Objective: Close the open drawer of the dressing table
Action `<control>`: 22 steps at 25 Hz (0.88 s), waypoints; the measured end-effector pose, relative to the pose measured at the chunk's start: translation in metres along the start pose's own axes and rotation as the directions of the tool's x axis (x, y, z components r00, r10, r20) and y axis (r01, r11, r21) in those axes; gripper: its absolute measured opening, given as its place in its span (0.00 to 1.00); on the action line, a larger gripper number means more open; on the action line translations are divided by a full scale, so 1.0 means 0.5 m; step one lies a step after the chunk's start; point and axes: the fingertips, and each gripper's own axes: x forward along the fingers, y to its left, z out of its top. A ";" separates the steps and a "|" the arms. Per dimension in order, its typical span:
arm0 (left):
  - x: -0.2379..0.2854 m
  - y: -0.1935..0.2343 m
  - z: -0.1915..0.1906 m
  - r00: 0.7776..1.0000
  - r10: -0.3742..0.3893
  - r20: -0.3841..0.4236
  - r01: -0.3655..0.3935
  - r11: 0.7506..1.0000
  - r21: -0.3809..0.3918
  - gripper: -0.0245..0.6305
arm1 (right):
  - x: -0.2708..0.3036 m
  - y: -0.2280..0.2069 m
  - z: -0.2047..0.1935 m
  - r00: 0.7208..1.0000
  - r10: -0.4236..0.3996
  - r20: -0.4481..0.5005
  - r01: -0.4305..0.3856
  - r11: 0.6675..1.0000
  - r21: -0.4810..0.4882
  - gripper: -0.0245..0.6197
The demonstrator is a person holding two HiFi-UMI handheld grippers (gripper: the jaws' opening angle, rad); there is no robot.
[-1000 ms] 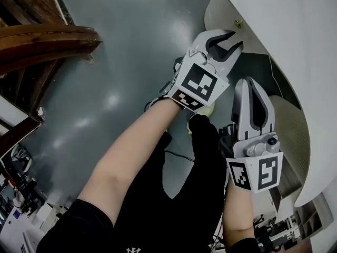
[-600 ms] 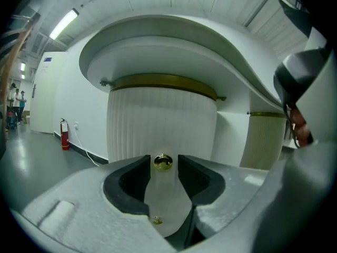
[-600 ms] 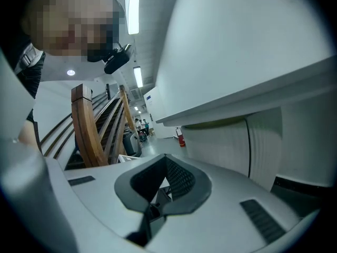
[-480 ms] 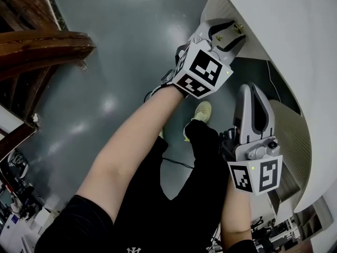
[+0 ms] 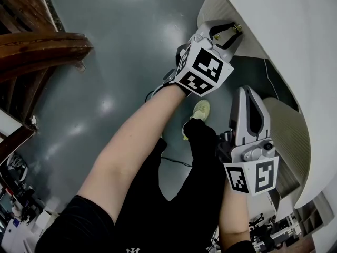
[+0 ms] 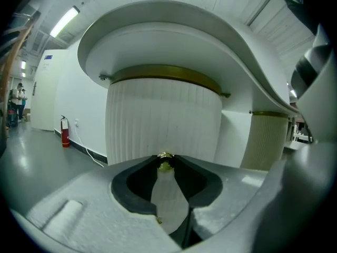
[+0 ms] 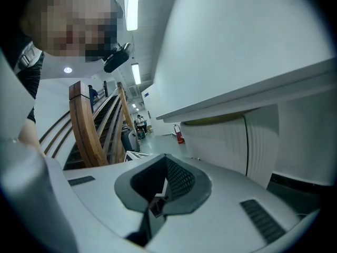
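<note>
The white dressing table [image 5: 295, 30] curves along the right of the head view. Its ribbed, rounded drawer front [image 6: 163, 123] fills the left gripper view and bears a small brass knob [image 5: 238, 27], also seen as the knob [image 6: 165, 165] in that view. My left gripper [image 5: 234, 29] reaches to the drawer front with its jaws closing, and the knob sits between the two tips of the left gripper [image 6: 165, 159], which touch it on both sides. My right gripper [image 5: 248, 94] hangs lower, beside the table, jaws together and empty; in its own view the right gripper [image 7: 163, 186] points along the table's underside.
A dark wooden stair rail [image 5: 37, 46] stands at the left over grey glossy floor [image 5: 121, 46]. The person's shoe [image 5: 199, 111] is below the left gripper. A second ribbed pedestal [image 5: 287, 136] stands at the right. A red fire extinguisher [image 6: 65, 137] leans by the far wall.
My left gripper has moved up and right in the head view onto the brass knob. Its jaws, spread wide around the knob half a second ago, have narrowed on it. The right gripper has barely shifted.
</note>
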 end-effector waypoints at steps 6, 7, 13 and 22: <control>-0.041 -0.013 -0.010 1.000 0.013 -0.024 -0.013 1.000 -0.008 0.20 | -0.031 0.012 0.007 1.000 -0.010 -0.014 0.010 1.000 0.020 0.06; -0.053 -0.013 -0.015 0.999 0.015 -0.030 -0.015 1.000 -0.009 0.20 | -0.034 0.018 0.007 1.000 -0.010 -0.017 0.010 1.000 0.024 0.06; -0.137 -0.009 -0.052 0.996 0.029 -0.083 -0.031 0.999 -0.017 0.20 | -0.048 0.080 -0.005 0.999 0.013 -0.043 -0.011 0.999 0.034 0.06; -0.274 -0.014 -0.103 0.990 0.029 -0.135 -0.033 0.999 -0.029 0.20 | -0.085 0.185 -0.015 0.997 0.027 -0.072 -0.025 0.999 0.030 0.06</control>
